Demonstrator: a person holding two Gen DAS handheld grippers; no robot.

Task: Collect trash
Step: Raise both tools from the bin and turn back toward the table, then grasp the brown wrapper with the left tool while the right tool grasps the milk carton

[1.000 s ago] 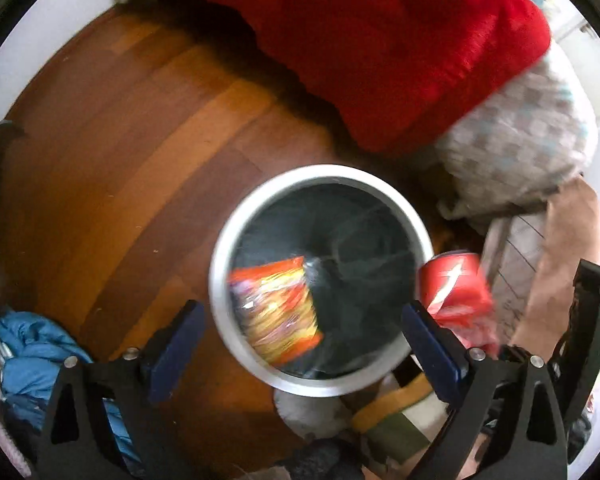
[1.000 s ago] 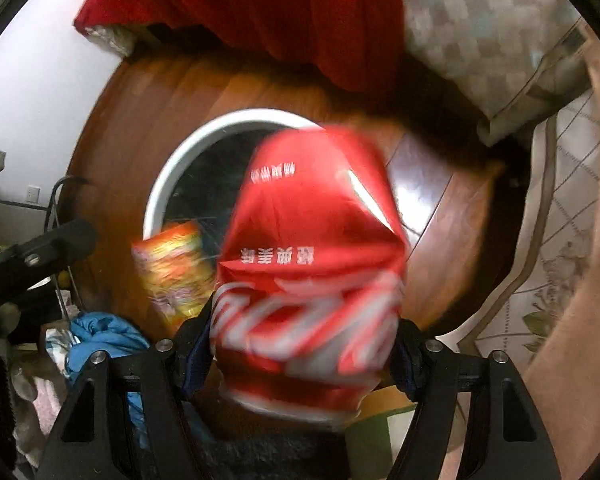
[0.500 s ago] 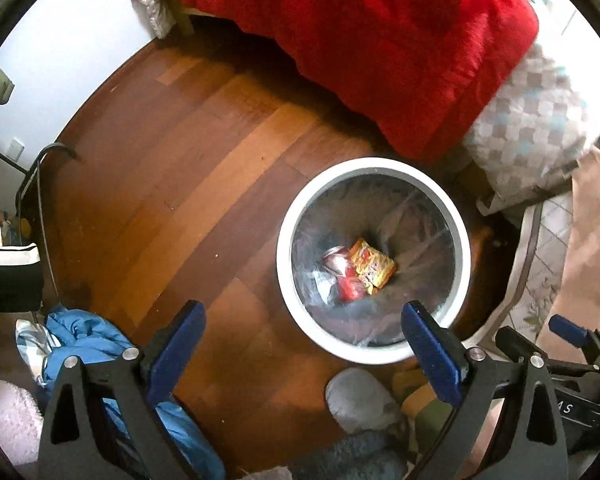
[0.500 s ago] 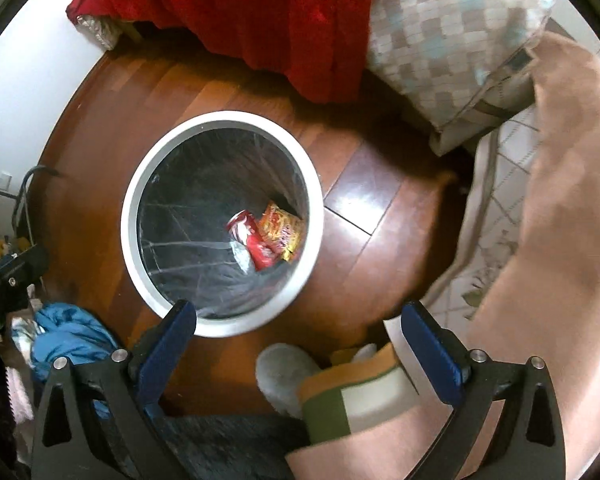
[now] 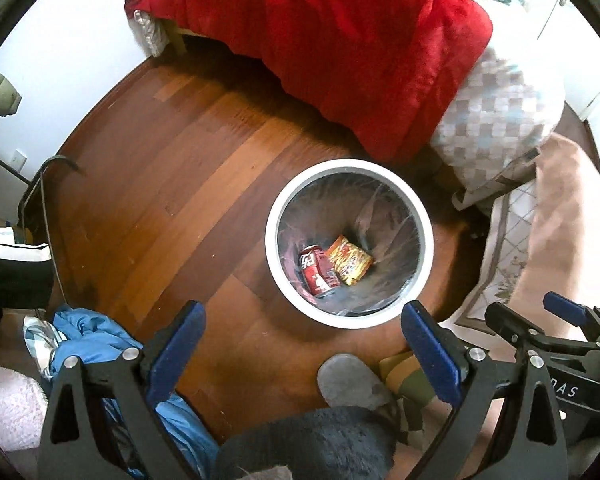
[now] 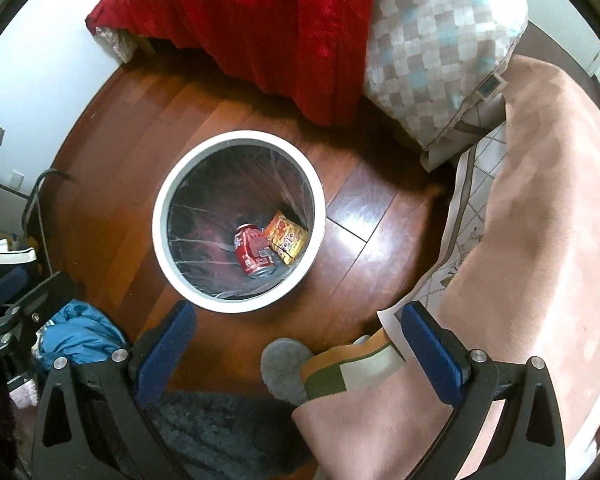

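A white round trash bin [image 5: 274, 264] [image 6: 160, 236] with a clear liner stands on the wooden floor. At its bottom lie a red soda can [image 5: 318, 274] [image 6: 254, 254] and an orange snack packet [image 5: 350, 260] [image 6: 286, 238], side by side. My left gripper [image 5: 304, 350] is open and empty, held high above the bin's near rim. My right gripper [image 6: 296, 350] is open and empty, also high above the floor, just right of the bin. The right gripper also shows in the left wrist view [image 5: 540, 326] at the right edge.
A bed with a red blanket [image 5: 340, 32] and a checked pillow [image 5: 496, 120] stands behind the bin. A patterned rug [image 6: 472, 216] lies to the right. Blue cloth [image 5: 88, 344] lies at the lower left. A grey slipper [image 6: 286, 368] is near the bin.
The red can left my right gripper and the snack packet fell; both now lie in the bin. Both grippers have risen away from the bin and stand open.
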